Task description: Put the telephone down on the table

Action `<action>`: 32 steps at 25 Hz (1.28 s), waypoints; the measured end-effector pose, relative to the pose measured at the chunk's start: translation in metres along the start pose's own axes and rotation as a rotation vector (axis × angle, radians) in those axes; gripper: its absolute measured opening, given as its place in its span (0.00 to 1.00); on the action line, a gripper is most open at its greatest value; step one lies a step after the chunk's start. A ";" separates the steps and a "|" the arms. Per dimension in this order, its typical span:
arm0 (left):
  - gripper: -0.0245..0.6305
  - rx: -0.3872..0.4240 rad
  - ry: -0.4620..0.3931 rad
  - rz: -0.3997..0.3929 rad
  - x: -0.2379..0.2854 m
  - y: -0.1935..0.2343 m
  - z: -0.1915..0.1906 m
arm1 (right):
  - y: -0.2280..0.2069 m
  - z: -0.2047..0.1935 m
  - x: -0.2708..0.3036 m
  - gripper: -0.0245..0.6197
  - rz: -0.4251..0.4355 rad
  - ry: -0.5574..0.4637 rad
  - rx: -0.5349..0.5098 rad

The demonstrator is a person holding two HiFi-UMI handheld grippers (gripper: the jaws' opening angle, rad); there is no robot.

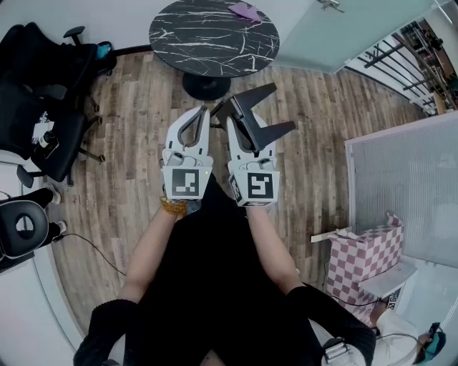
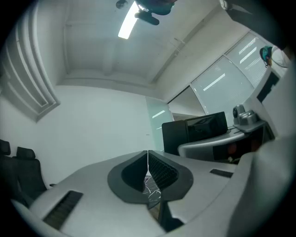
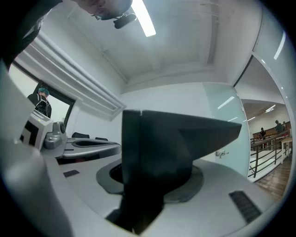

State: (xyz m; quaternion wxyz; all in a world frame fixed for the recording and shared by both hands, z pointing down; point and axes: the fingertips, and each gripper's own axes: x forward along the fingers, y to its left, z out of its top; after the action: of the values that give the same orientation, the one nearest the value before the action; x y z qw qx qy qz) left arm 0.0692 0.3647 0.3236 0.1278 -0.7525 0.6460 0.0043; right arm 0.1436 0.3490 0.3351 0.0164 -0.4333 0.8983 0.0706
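Currently held: 1 telephone (image 1: 252,100), black and angular, clamped in the right gripper (image 1: 250,125), whose jaws are spread around its body and pressing on it. The right gripper view shows it filling the space between the jaws. Its long axis seems to run crosswise to the jaws, with 1 end sticking out to the right in the head view and the other towards the left gripper. The left gripper (image 2: 148,162) is alongside, just beside the right one, jaws together with nothing between them. Destination: 1 round black marbled table (image 1: 193,43), straight ahead of both grippers and apart from them, so the telephone hangs over the wooden floor (image 1: 129,179), short of the near rim. The right hand carries the load, and the coming move is judged to be a forward reach over that rim. Table top: mostly bare, with 1 small purple item (image 1: 245,10) at the far edge, so there is ample room near the front. Sides: office chairs (image 1: 43,121) to the left and a pink checked box (image 1: 365,257) to the right, both well apart from the forward path.
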 end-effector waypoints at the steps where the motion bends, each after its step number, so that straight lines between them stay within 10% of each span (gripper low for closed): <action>1: 0.06 -0.011 0.005 0.001 0.000 0.001 -0.002 | 0.000 -0.001 0.001 0.32 -0.004 0.002 0.002; 32: 0.06 -0.009 0.081 -0.016 0.104 0.065 -0.049 | -0.022 -0.039 0.136 0.32 0.032 0.048 0.106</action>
State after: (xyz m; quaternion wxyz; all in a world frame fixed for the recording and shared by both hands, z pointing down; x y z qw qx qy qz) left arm 0.0157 0.2455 0.3413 0.0980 -0.7577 0.6448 -0.0242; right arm 0.0767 0.2245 0.3589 0.0166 -0.4190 0.9077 0.0126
